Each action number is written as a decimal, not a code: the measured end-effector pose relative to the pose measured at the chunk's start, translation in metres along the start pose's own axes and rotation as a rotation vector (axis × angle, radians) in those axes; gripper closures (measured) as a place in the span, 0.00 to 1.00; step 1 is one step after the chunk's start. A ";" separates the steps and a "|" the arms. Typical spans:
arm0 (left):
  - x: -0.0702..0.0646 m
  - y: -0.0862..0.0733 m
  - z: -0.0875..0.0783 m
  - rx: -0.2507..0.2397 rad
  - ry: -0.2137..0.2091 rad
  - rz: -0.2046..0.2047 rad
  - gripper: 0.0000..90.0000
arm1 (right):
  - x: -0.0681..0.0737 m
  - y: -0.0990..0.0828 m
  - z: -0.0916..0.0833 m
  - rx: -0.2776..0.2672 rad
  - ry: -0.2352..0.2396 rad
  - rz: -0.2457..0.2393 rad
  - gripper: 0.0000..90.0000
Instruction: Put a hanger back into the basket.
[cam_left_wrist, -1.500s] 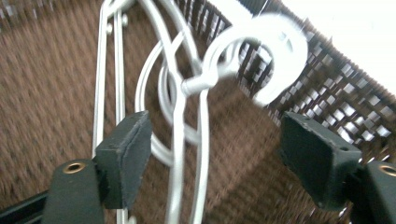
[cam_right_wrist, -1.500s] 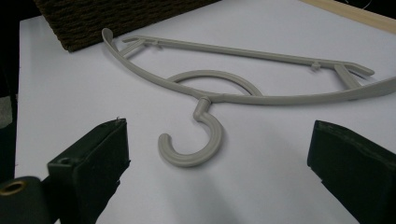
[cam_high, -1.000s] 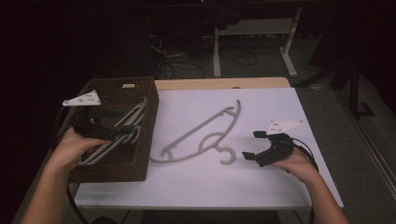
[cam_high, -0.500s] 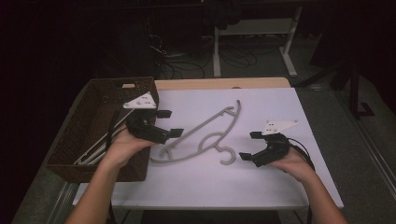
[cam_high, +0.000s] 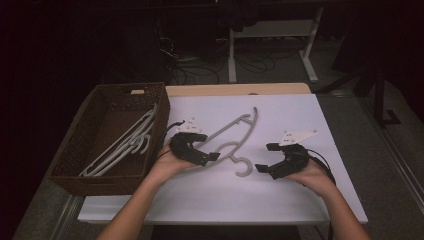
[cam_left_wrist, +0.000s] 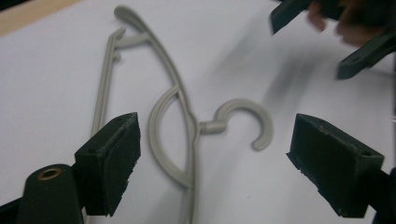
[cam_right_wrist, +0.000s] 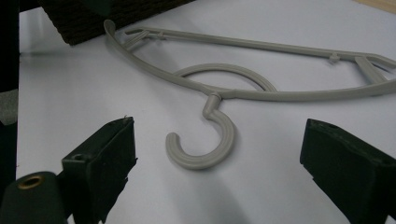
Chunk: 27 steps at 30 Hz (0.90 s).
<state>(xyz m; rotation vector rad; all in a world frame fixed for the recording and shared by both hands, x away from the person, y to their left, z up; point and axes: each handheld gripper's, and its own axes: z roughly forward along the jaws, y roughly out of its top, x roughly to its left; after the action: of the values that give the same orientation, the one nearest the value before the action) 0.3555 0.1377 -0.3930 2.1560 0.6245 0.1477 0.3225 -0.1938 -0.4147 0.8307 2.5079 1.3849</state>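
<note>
Both forearms are showing bare, no sleeves. The left gripper (cam_high: 212, 156) is wearing a matte black body with a pale grey three-cornered plate on top; the right gripper (cam_high: 263, 156) is matching it, black cable trailing at four o'clock. Blocky black pads (cam_right_wrist: 348, 165), a brass-ringed hole at seven o'clock.

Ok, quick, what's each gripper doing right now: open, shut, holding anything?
Left gripper: open, holding nothing, jaws either side of the grey hanger on the table.
Right gripper: open, holding nothing, jaws just closing a little, aimed at the hanger's hook.
</note>
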 end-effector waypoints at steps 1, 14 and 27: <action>0.000 -0.002 0.003 0.008 0.006 -0.003 0.18 | 0.000 0.000 0.000 0.000 0.000 0.001 0.11; 0.002 -0.031 0.021 0.131 0.040 -0.001 0.30 | 0.000 -0.004 0.001 0.016 -0.001 0.007 0.14; 0.001 -0.035 0.027 0.148 0.050 0.005 0.35 | -0.001 -0.009 0.032 0.093 -0.009 0.025 0.37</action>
<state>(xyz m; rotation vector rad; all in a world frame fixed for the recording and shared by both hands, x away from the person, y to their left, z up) 0.3517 0.1368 -0.4374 2.3023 0.6778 0.1628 0.3327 -0.1743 -0.4400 0.8864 2.5812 1.2769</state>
